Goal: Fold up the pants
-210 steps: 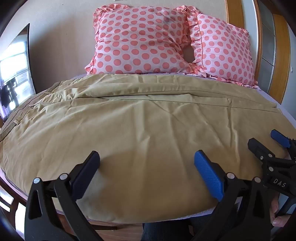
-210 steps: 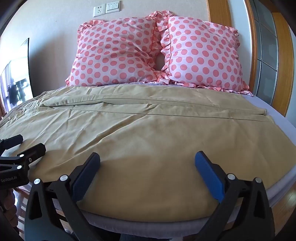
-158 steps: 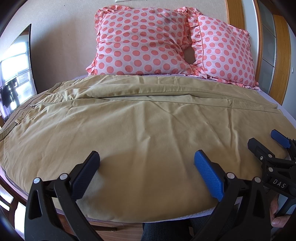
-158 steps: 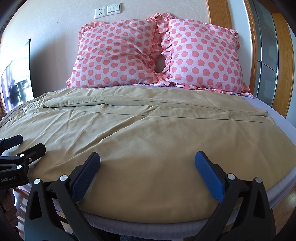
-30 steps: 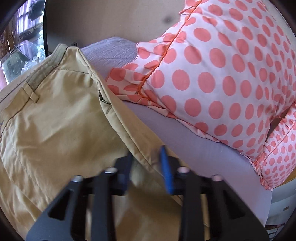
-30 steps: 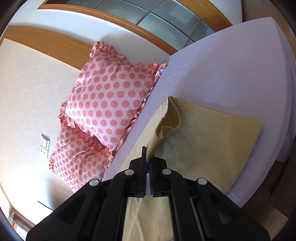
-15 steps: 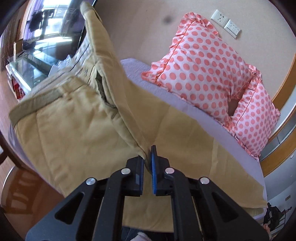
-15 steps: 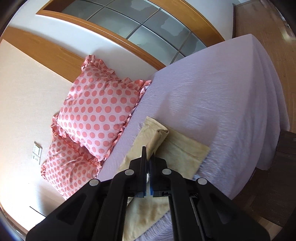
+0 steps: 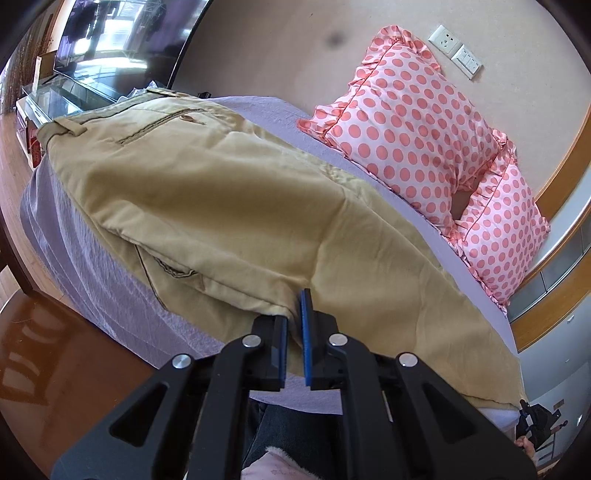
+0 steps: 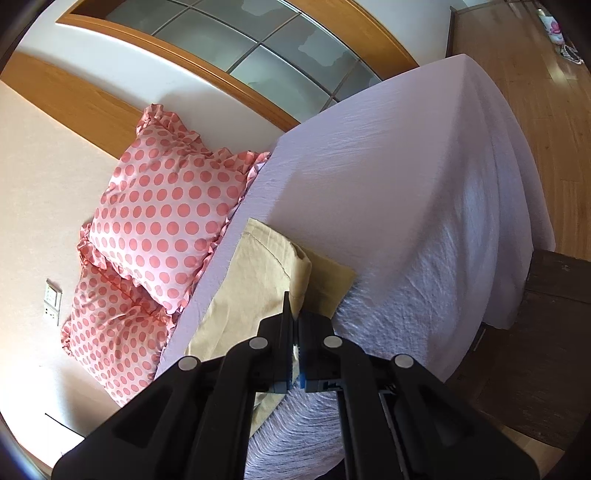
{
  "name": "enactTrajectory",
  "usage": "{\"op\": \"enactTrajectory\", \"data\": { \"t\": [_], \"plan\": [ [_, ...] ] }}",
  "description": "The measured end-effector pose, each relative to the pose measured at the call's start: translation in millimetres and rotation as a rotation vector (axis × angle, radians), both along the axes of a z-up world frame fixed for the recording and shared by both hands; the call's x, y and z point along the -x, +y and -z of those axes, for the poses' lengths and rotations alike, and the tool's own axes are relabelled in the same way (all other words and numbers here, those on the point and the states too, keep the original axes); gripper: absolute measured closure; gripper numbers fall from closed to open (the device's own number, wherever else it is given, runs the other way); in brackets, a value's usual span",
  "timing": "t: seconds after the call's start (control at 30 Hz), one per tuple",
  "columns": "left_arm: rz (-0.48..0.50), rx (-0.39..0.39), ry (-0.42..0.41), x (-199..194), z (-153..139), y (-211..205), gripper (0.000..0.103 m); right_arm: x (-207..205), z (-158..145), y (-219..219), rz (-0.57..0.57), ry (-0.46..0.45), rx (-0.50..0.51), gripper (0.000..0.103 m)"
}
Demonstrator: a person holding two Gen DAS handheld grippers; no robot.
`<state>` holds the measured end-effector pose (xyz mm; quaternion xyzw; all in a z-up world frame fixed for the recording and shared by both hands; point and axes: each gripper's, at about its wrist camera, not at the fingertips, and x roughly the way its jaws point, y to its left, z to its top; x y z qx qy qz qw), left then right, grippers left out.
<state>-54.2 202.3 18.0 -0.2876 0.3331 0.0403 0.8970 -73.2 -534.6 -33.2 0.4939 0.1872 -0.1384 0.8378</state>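
Tan pants (image 9: 236,206) lie across the lilac bed, folded lengthwise with one half on the other; the waistband and a back pocket show at the left end. My left gripper (image 9: 294,317) is shut on the folded edge of the pants at the bed's near side. In the right wrist view my right gripper (image 10: 294,317) is shut on the hem end of the pants (image 10: 266,273), held over the lower leg near the bed's near edge. The right gripper shows small at the lower right of the left wrist view (image 9: 537,426).
Two pink polka-dot pillows (image 9: 417,122) lean on the wall at the head of the bed (image 10: 406,184). A TV (image 9: 122,33) on a glass stand is past the bed's left end. Dark wooden bed frame (image 10: 554,288) and wood floor surround it.
Both grippers have carried the far half of the pants toward the near edge, so the raised cloth now lies folded on the near half. The left gripper has lowered to the bed.
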Motion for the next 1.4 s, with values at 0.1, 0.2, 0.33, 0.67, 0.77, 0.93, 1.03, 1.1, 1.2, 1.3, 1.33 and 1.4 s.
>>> {"op": "enactTrajectory", "data": {
  "t": [0.1, 0.2, 0.33, 0.67, 0.77, 0.93, 1.03, 1.1, 1.2, 1.3, 1.33, 1.4],
  "plan": [
    [0.009, -0.005, -0.010, 2, 2, -1, 0.097, 0, -1, 2, 0.001, 0.016, 0.012, 0.101],
    [0.018, -0.002, -0.015, 3, 2, 0, 0.095, 1, -9, 9, 0.002, 0.047, 0.087, 0.101],
    [0.030, 0.001, -0.035, 9, 2, 2, 0.090, 11, -18, 9, 0.069, 0.062, 0.146, 0.064],
    [-0.104, 0.020, -0.080, 43, 5, 30, 0.054, -7, -16, 32, -0.002, 0.069, 0.279, 0.077],
    [-0.111, 0.050, -0.069, 46, 13, 36, 0.052, -17, -10, 46, -0.062, 0.057, 0.290, 0.093],
    [-0.089, 0.062, -0.082, 46, 17, 35, 0.049, -39, -34, 70, -0.139, -0.048, 0.294, 0.096],
    [-0.073, 0.075, -0.107, 48, 16, 32, 0.044, -67, -71, 119, -0.302, -0.175, 0.336, 0.096],
    [-0.057, 0.076, -0.122, 49, 15, 27, 0.041, -87, -90, 167, -0.458, -0.249, 0.357, 0.096],
    [-0.031, 0.063, -0.144, 51, 11, 19, 0.034, -111, -97, 257, -0.744, -0.294, 0.380, 0.096],
    [0.001, 0.037, -0.168, 54, 7, 11, 0.025, -118, -76, 355, -1.082, -0.227, 0.472, 0.093],
    [0.014, 0.029, -0.176, 55, 7, 8, 0.021, -114, -66, 381, -1.165, -0.185, 0.532, 0.090],
    [0.046, 0.014, -0.181, 55, 6, 5, 0.014, -101, -49, 411, -1.250, -0.135, 0.633, 0.055]
  ]
}}
